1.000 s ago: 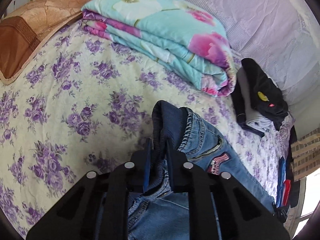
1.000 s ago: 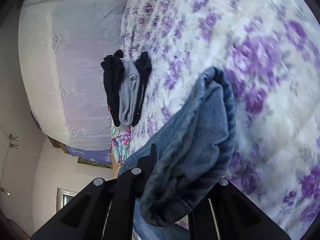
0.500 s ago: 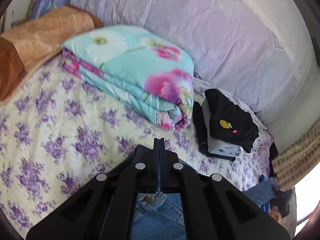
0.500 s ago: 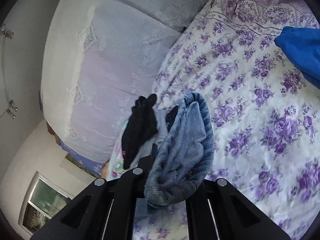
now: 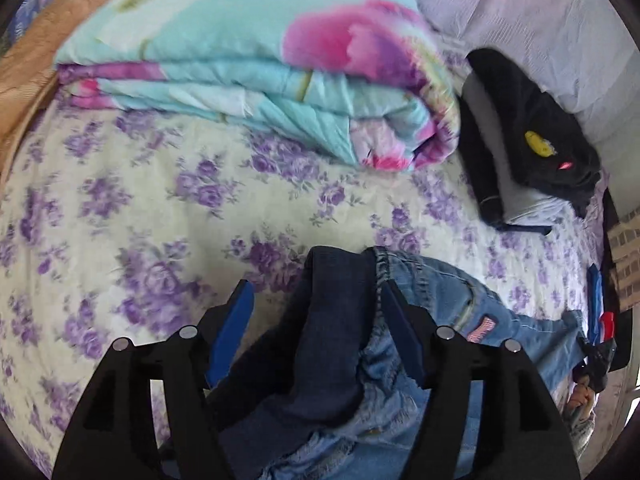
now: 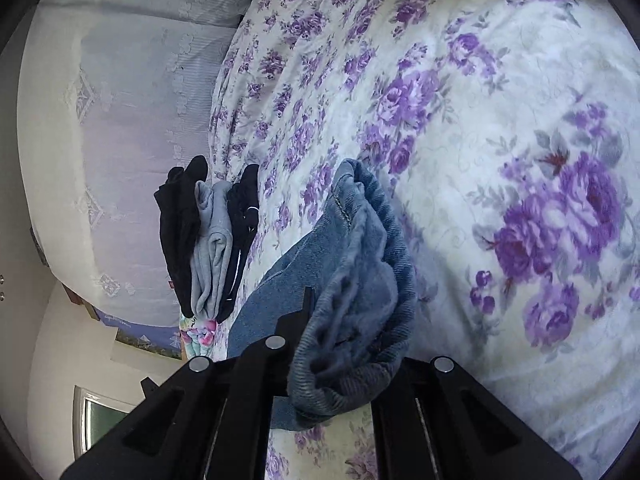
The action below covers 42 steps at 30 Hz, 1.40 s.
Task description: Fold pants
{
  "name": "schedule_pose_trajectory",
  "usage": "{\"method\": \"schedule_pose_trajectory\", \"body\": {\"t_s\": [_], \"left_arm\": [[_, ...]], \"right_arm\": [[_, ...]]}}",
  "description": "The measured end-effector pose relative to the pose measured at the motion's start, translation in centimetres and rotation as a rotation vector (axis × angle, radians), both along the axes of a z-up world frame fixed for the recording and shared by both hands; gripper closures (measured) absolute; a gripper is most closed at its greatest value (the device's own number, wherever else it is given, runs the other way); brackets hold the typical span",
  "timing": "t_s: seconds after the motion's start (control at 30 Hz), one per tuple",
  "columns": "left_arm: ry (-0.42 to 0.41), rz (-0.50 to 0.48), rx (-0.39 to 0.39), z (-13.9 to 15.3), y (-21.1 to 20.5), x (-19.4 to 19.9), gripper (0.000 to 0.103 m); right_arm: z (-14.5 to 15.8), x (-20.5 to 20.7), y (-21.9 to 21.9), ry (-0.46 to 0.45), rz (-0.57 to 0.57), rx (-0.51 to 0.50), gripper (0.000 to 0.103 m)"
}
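On bed (image 5: 168,200) | left gripper (image 5: 316,308) spread around jeans (image 5: 432,292) | right gripper (image 6: 340,312) clamped on jeans

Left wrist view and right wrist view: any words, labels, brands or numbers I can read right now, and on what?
No readable text in either view.
Patch on the jeans: striped pink, no letters legible.
Yellow emblem on the black garment: a blurred shape, no words made out.
Red and blue item at the bed's edge: too small and blurred to read.
Right wrist view: floral bedsheet and clothes, no print.
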<state>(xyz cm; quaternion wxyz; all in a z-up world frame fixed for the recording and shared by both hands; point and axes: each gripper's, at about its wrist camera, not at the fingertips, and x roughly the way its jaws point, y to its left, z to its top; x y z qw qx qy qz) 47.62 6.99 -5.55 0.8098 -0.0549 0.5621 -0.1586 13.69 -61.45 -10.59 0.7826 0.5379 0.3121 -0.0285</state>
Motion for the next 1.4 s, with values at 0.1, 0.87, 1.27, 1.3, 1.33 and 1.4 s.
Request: {"method": "schedule_pose_trajectory", "body": {"t_s": [0.1, 0.87, 1.27, 1.3, 1.33, 1.4], "left_arm": [[0.030, -0.028, -0.016, -1.7, -0.6, 1.0, 0.039], [-0.233, 0.210, -0.413, 5.0, 6.3, -4.3, 0.095], [-0.057, 0.430, -0.445, 0.4, 12.4, -5.1, 0.033], [-0.076, 0.442, -0.437, 1.1, 13.2, -6.0, 0.031], [-0.095, 0.448, -0.421, 2.1, 14.0, -7.1, 0.031], [-0.110, 0.435, -0.404, 3.2, 14.8, -9.1, 0.031]], "right_arm": [[0.0, -1.0, 0.5, -0.007, 0.007, -0.005, 0.097], [5.7, 4.9, 0.8, -0.146, 0.061, -0.172, 0.097], [3.2, 1.7, 0.4, 0.109, 0.087, -0.172, 0.050], [3.5, 0.6, 0.4, 0.111, 0.064, -0.173, 0.050], [3.7, -0.7, 0.3, 0.111, 0.043, -0.166, 0.049], [4.3, -3.6, 1.2, 0.082, 0.050, -0.135, 0.048]]}}
